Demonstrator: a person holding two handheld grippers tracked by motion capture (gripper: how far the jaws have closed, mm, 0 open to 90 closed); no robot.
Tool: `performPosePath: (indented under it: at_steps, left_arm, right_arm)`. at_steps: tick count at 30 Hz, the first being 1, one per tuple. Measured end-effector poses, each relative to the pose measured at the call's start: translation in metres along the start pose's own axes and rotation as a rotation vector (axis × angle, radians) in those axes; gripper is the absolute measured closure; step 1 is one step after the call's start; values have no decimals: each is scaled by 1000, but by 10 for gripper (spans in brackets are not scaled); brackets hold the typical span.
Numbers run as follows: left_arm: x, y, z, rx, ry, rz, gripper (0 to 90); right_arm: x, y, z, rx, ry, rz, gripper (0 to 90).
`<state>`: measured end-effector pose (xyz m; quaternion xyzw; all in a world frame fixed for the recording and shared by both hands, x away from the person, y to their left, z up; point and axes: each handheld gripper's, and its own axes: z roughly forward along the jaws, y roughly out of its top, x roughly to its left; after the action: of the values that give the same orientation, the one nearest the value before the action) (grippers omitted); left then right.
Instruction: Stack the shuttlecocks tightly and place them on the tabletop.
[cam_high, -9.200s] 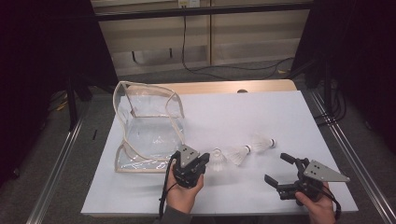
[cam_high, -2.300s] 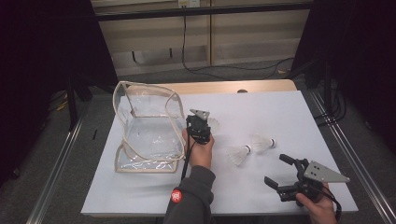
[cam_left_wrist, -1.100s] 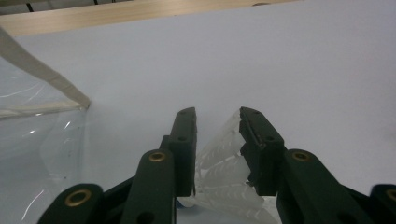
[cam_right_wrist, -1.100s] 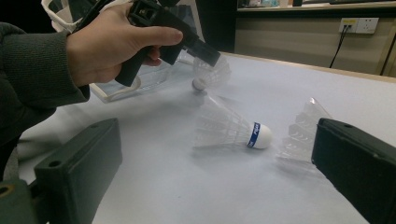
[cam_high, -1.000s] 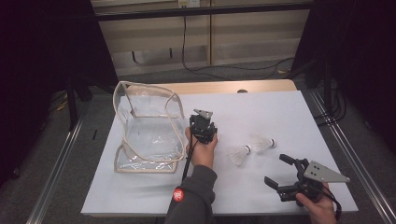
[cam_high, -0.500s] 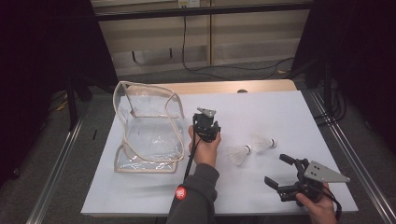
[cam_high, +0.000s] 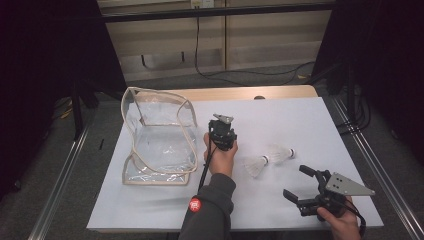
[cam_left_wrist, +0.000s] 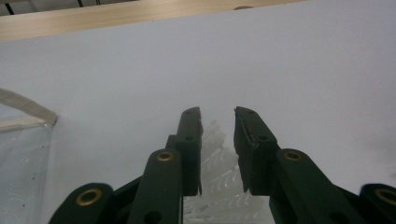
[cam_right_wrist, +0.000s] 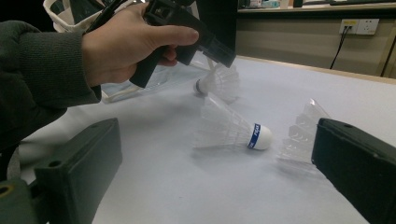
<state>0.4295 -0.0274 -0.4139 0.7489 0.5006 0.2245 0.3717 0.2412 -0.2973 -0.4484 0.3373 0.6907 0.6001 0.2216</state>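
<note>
— Writing anywhere?
— Blue band on the nearest shuttlecock (cam_right_wrist: 233, 128) carries print I cannot read; red round patch (cam_high: 195, 204) on my sleeve, too small.
— Your hands?
— My left gripper (cam_left_wrist: 217, 116) pinches a third shuttlecock (cam_left_wrist: 215, 163) by its feathers, at three o'clock of the clear bag (cam_high: 157, 137). My right gripper (cam_high: 299, 182) rests wide apart at five o'clock, holding nothing.

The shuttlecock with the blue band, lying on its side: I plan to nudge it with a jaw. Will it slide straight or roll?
The shuttlecock would probably roll in a curve, since its skirt is wider than its rounded cork. Thin translucent feathers suggest it is very light and might skitter away. Squeezed, the skirt could deform.
</note>
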Motion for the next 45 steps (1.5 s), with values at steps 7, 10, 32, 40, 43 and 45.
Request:
performPosePath:
  at_steps: [7,10,32,40,43,45]
  left_arm:
    - [0,0,0,5,-7,3,736]
    - [1,0,0,5,-11,-1,741]
    - [-2,0,-1,8,-36,-3,773]
    - [-2,0,-1,12,-46,-9,832]
    - [-2,1,-1,8,-49,-11,859]
    - [-2,1,-1,9,-53,-6,885]
  right_arm:
    - [0,0,0,0,0,0,13]
    - [0,0,0,0,0,-2,13]
    - [0,0,0,0,0,-1,13]
    - [0,0,0,1,3,-1,13]
    - [0,0,0,1,2,-1,13]
    - [0,0,0,0,4,-1,13]
